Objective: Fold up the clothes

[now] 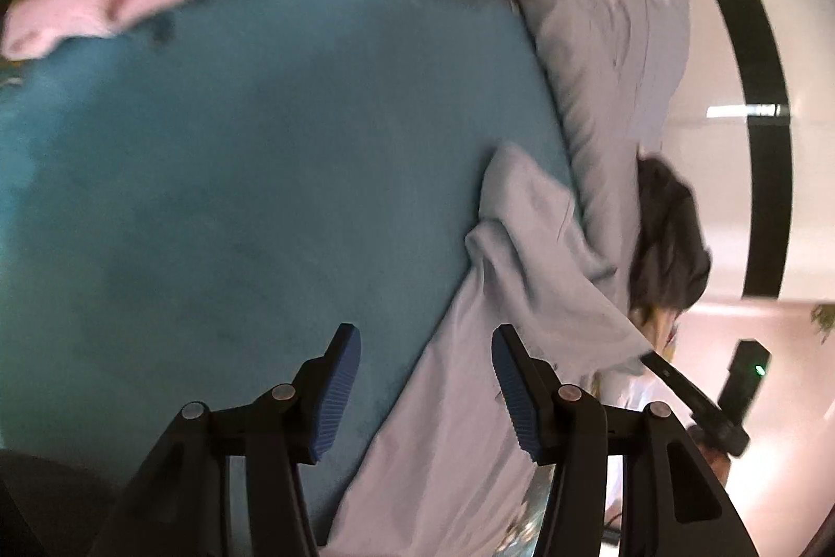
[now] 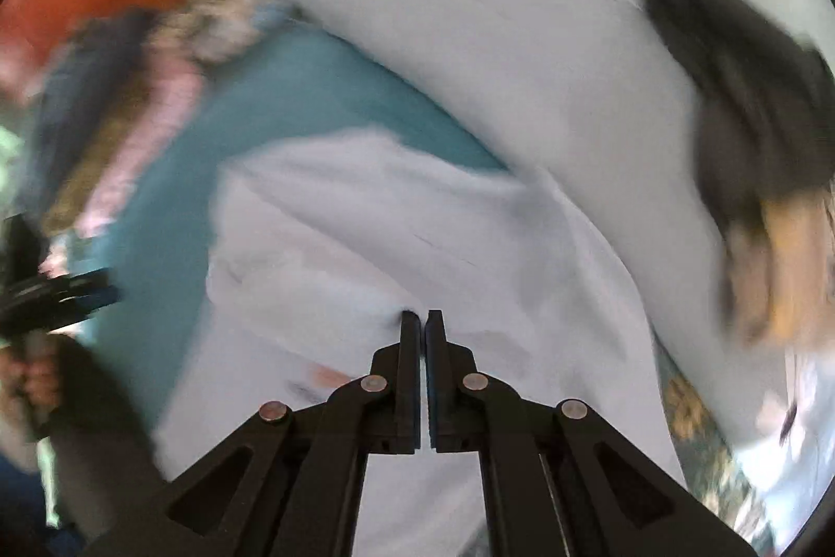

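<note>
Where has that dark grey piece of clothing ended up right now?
In the left wrist view the dark grey garment sits crumpled at the right, on the outer edge of the long pale grey cloth. In the right wrist view it shows blurred at the upper right.

Matt grey cloth garment on a plush teal cover.

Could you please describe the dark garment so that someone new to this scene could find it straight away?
Start from the teal surface that fills most of the left wrist view and follow the long pale grey cloth along its right edge. The dark garment lies crumpled against the far side of that cloth. It is the only near-black item; its neighbours are pale grey, pink or orange.
</note>
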Tool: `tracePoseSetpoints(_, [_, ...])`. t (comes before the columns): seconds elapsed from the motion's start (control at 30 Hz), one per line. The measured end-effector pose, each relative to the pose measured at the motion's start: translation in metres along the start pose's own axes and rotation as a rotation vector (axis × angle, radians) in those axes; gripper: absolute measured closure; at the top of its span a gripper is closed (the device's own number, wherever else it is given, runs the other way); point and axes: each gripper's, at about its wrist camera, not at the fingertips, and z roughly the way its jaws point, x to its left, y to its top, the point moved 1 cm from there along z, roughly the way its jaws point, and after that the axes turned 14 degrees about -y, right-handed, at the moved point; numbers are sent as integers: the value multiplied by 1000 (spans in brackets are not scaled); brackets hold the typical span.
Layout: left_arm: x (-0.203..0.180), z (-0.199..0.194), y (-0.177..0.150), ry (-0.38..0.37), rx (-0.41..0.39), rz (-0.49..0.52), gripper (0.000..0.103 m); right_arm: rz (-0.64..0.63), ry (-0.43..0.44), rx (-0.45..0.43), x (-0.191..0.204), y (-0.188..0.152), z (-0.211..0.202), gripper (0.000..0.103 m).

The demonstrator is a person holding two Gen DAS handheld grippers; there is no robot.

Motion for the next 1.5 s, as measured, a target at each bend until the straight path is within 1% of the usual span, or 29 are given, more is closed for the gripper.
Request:
tracePoseSetpoints(0.03, [-2,7,-1,4,15,5,46,35,-10,21,-10,-6,11,101])
tracePoseSetpoints(0.1, [-5,20,-2,4,38,6,47,69,-52,36,-23,-16,25,101])
tracePoseSetpoints(0.17, [-7,29,-1,-30,32,-12,47,100,-77,51,-35,-24,36,101])
tracePoseSetpoints(0.23, [-10,37,-1,-85,16,-36,47,126,-88,67,-46,-30,45,101])
tracePoseSetpoints(0.37, [-10,49,1,-155,12,-61,49,99,-74,80,-50,-32,43,101])
tracePoseSetpoints(0.4, [-10,52,2,-171,14,-70,49,78,-76,76,-47,-31,38,99])
tracePoseSetpoints(0.43, [-8,55,3,-191,17,-83,49,56,-79,72,-45,-29,34,95])
tracePoseSetpoints(0.47, [-7,58,3,-214,19,-98,49,35,-83,65,-42,-27,28,88])
tracePoseSetpoints(0.5, [-6,63,4,-240,22,-117,49,13,-91,43,-38,-23,21,84])
tracePoseSetpoints(0.53, [-5,70,5,-262,24,-139,49,-7,-82,15,-31,-16,13,73])
tracePoseSetpoints(0.57, [-4,77,6,-273,24,-157,49,-26,-73,-13,-23,-9,5,64])
tracePoseSetpoints(0.63, [-4,90,8,-288,16,-184,49,-58,-40,-56,-9,3,-3,62])
tracePoseSetpoints(0.7, [-4,104,9,-312,10,-221,49,-80,27,-65,18,26,2,62])
tracePoseSetpoints(0.8, [-4,121,11,-379,3,-309,48,-122,131,-60,66,61,17,62])
tracePoseSetpoints(0.83, [-2,123,12,-388,-19,-330,48,-137,163,-57,82,72,23,62])
tracePoseSetpoints(0.93, [6,124,15,-391,-96,-375,48,-184,217,-36,124,97,39,62])
tracePoseSetpoints(1.0, [12,125,17,-406,-120,-407,49,-205,228,-5,145,112,52,62])
tracePoseSetpoints(1.1, [20,131,17,-441,-116,-449,49,-226,237,59,174,132,74,62])
tracePoseSetpoints(1.17, [23,132,15,-470,-119,-470,49,-238,231,83,184,137,84,62])
tracePoseSetpoints(1.23, [25,133,14,-490,-122,-482,52,-252,221,102,191,140,92,62])
tracePoseSetpoints(1.3, [25,136,14,-503,-111,-487,59,-265,210,120,197,143,100,62])
tracePoseSetpoints(1.33, [24,138,14,-510,-101,-485,60,-271,202,126,199,141,101,62])
tracePoseSetpoints(1.4, [23,139,14,-505,-90,-479,65,-282,176,120,200,139,101,75])
tracePoseSetpoints(1.43, [23,140,14,-501,-92,-477,66,-284,169,116,199,139,100,93])
tracePoseSetpoints(1.47, [23,141,15,-492,-91,-474,70,-286,161,113,198,138,98,97])
tracePoseSetpoints(1.5, [24,143,17,-474,-89,-469,81,-287,153,109,198,137,97,97])
